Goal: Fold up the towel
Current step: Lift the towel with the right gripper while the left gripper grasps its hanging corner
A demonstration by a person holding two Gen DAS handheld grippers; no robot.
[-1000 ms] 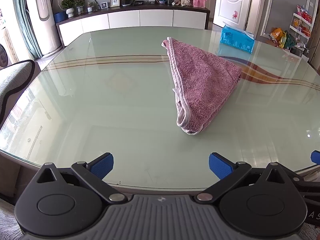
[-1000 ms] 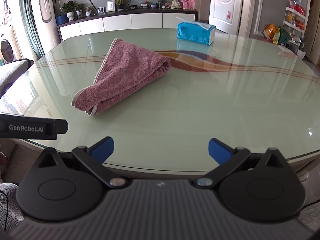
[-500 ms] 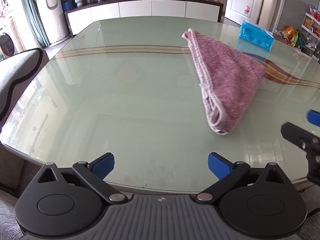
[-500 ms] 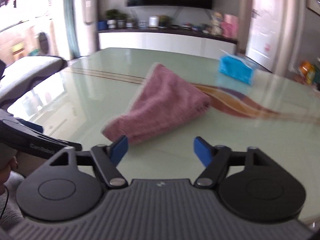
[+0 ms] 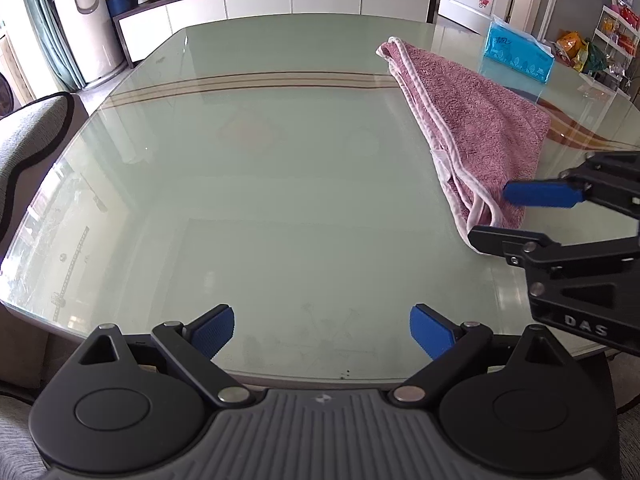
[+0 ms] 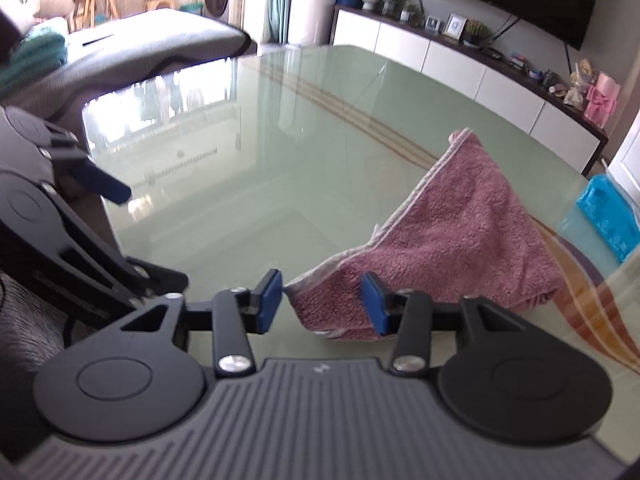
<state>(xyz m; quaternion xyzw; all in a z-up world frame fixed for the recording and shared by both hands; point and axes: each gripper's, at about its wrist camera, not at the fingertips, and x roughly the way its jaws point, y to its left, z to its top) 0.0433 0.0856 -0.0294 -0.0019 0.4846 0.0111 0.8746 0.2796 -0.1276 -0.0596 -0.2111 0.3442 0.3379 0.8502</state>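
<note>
On the desk [image 5: 280, 200]: we saw a folded pink towel [image 6: 460, 232].
Right hand-held gripper [image 6: 324, 300]: closing around towel's near corner, pads apart.
Left hand-held gripper [image 5: 322, 330]: jaws wide, closing slightly, holding nothing.

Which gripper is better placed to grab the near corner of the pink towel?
Right. The right gripper has its closing jaws around the towel corner; the left gripper is open over bare glass.

One pink towel [image 5: 476, 120] on one glass table [image 5: 260, 200]. One blue tissue box [image 5: 518, 54] at the far right. Two claws: the left claw [image 5: 322, 332] and the right claw [image 6: 322, 300]. One chair [image 5: 28, 140] at the left.
</note>
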